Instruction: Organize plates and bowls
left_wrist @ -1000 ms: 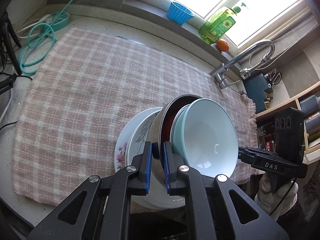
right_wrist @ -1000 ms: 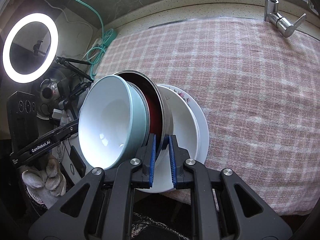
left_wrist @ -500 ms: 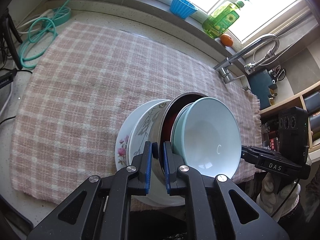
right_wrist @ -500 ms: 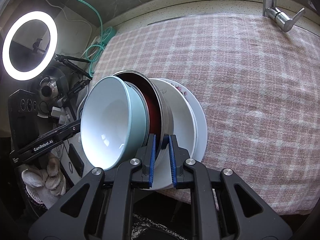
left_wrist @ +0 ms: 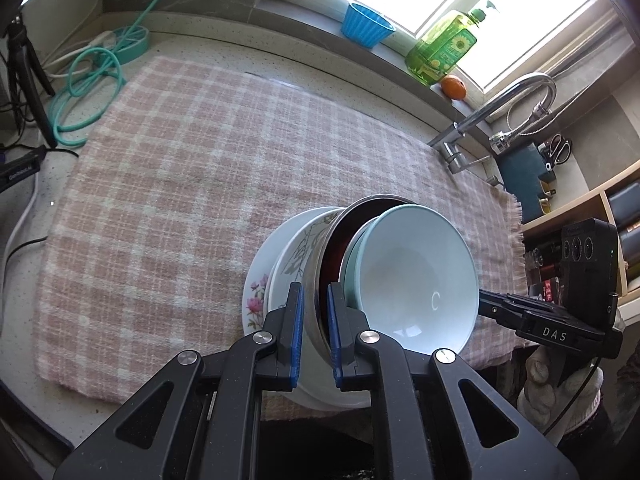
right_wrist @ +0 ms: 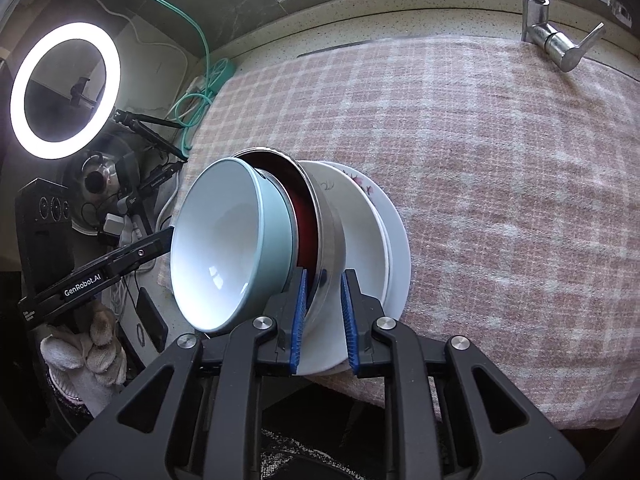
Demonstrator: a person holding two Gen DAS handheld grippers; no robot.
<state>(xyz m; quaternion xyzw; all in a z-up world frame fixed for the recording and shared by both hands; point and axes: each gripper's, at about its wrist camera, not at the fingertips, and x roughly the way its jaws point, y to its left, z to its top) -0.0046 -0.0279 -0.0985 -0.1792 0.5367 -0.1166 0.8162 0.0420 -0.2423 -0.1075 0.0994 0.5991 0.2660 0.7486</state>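
Observation:
A stack of dishes stands on the pink checked cloth (left_wrist: pixel 180 184) near its front edge. A pale teal bowl (left_wrist: pixel 416 276) sits inside a steel bowl with a dark red inside (left_wrist: pixel 340 236), on floral plates (left_wrist: pixel 260 292). My left gripper (left_wrist: pixel 314 328) straddles the steel bowl's rim, jaws slightly apart. My right gripper (right_wrist: pixel 323 312) straddles the same steel bowl's rim (right_wrist: pixel 326 240) from the other side, its jaws wider apart. The teal bowl (right_wrist: pixel 232 240) and plates (right_wrist: pixel 384 240) also show in the right wrist view.
A tap (left_wrist: pixel 500 108) stands at the cloth's far right. A blue cup (left_wrist: pixel 366 24), green soap bottle (left_wrist: pixel 440 50) and an orange (left_wrist: pixel 454 88) sit on the windowsill. A teal hose (left_wrist: pixel 88 80) lies far left. A ring light (right_wrist: pixel 64 92) stands beside the counter.
Both grippers' jaws have opened slightly around the steel bowl's rim, the right more than the left. Both grippers have drawn back a little. The stack looks unmoved.

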